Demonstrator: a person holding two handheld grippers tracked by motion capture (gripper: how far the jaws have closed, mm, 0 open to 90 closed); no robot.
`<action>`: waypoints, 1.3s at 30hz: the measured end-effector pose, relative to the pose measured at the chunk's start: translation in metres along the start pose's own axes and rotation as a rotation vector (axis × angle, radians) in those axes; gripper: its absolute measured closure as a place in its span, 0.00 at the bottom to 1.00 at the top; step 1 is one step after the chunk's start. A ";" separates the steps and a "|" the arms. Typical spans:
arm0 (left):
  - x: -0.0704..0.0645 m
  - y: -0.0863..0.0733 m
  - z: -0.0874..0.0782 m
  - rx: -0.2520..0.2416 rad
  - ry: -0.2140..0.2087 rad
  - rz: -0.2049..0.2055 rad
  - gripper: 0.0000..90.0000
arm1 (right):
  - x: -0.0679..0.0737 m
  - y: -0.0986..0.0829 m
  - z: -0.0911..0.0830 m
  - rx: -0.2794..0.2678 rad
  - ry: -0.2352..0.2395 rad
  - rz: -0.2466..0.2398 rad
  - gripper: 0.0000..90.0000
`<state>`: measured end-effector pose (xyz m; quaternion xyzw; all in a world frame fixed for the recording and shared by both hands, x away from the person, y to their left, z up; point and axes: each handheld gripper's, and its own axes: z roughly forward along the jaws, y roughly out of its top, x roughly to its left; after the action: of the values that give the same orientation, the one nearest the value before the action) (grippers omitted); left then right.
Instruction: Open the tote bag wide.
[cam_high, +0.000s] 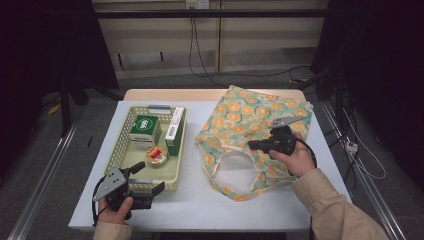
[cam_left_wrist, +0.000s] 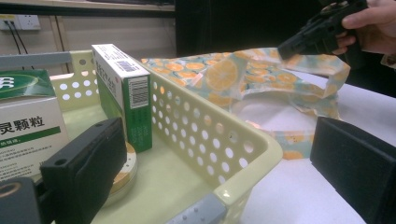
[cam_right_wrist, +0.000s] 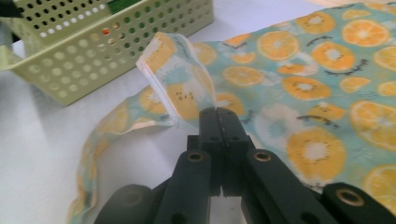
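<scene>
Bag (cam_high: 250, 122): thin, soft fabric, teal with an orange-slice print, lying mostly flat and wrinkled on the right half of the white table (cam_high: 200, 200). Its handle (cam_right_wrist: 180, 81), a flat strap with pale edging, is standing up in a folded loop near the basket.

Right gripper (cam_right_wrist: 219, 114): black jaws are pressing together, pinching the handle at its base; the strap is rising just above the jaw tips. In the high view this gripper (cam_high: 252, 145) is sitting over the bag's handle cut-out.

Basket (cam_high: 122, 150): rigid pale-green plastic, rectangular, walls perforated with round holes, left of the bag. It is holding two green-and-white cartons and a round flat tin (cam_high: 156, 156).

Left gripper (cam_high: 159, 188): jaws are spread wide, holding nothing, straddling the basket's near corner.
</scene>
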<state>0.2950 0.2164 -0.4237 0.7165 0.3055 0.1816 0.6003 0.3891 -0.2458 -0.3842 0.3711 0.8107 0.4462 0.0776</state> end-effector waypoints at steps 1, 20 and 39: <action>0.000 0.000 0.000 -0.001 0.000 -0.001 0.04 | -0.004 0.001 0.000 -0.001 -0.010 0.001 1.00; 0.001 -0.001 -0.001 -0.004 0.001 -0.007 0.04 | -0.090 -0.005 0.004 -0.051 -0.132 0.147 1.00; 0.002 -0.002 0.001 0.001 -0.006 -0.007 0.04 | -0.132 -0.022 0.026 -0.039 -0.234 0.252 0.94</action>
<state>0.2967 0.2168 -0.4257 0.7164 0.3063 0.1771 0.6013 0.4837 -0.3244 -0.4435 0.5178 0.7343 0.4216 0.1220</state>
